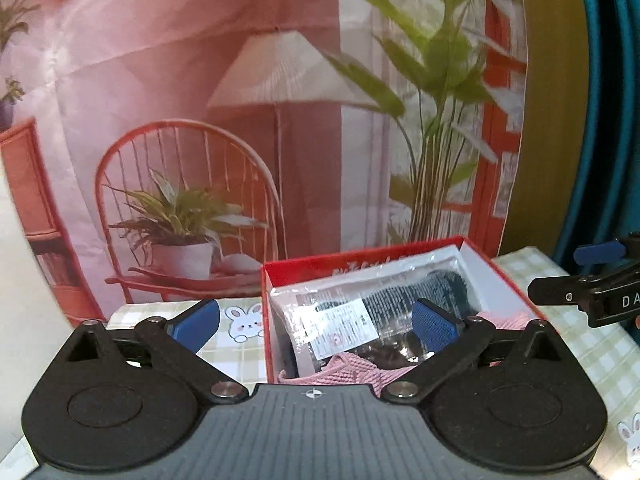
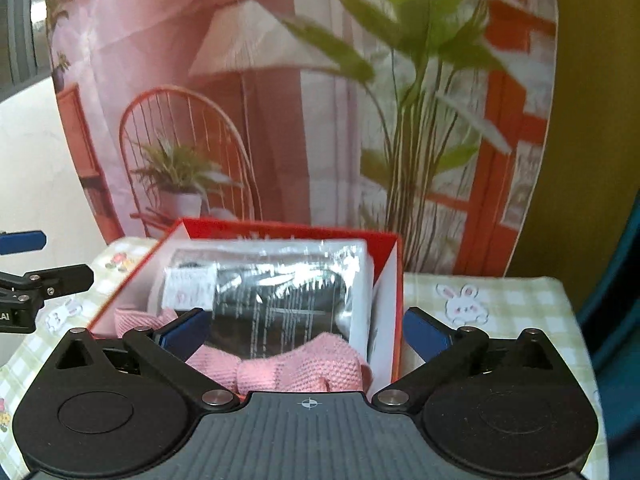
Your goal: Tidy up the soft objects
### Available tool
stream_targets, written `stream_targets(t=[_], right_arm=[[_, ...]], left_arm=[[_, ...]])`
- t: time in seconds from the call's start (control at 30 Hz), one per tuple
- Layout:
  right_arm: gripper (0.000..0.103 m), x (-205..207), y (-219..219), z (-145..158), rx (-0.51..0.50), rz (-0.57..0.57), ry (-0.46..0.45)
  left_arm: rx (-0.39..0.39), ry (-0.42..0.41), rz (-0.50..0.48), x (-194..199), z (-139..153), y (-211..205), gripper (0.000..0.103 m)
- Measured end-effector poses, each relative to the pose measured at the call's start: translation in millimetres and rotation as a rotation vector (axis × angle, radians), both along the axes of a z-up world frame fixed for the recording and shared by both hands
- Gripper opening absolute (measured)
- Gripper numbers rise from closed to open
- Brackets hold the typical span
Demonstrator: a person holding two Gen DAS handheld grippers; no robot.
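A red box (image 1: 320, 266) (image 2: 390, 280) with a white inside stands on the checked cloth. In it lie a clear plastic packet with dark fabric and a white label (image 1: 360, 320) (image 2: 272, 304) and a pink knitted cloth (image 1: 340, 372) (image 2: 288, 368) at the near end. My left gripper (image 1: 316, 324) is open and empty, held over the box's near left part. My right gripper (image 2: 308, 332) is open and empty, its fingers straddling the box's near right wall above the pink cloth. The right gripper's tips show in the left wrist view (image 1: 576, 276).
A green and white checked tablecloth with bunny prints (image 1: 244, 322) (image 2: 464, 304) covers the table. A printed backdrop of a chair, lamp and plants (image 1: 240, 120) (image 2: 280, 120) hangs right behind the box. A white wall (image 2: 32, 160) is at left.
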State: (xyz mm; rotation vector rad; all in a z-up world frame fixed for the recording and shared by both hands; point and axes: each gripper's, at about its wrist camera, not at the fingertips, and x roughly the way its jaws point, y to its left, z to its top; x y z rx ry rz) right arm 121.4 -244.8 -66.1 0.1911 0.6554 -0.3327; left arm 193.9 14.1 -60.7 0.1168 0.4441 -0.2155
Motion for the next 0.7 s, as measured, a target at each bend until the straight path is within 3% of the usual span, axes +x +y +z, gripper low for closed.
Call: stream_targets(t=[0.1, 0.4, 0.7], right_arm=[[0.103, -13.0, 8.2, 15.3, -0.007, -0.011, -0.04], [0.103, -43.6, 39.0, 61.9, -0.076, -0.024, -0.124], [0.103, -67.8, 62.9, 105.7, -0.138, -0.034, -0.215]], left_arm=[[0.013, -0.008, 0.032, -13.5, 12.8, 1.0, 0.103], [0.021, -0.143, 0.049, -66.3, 55.2, -3.6, 0.103], [-0.024, -0.199, 0.036, -104.4, 86.6, -3.8, 0.103]])
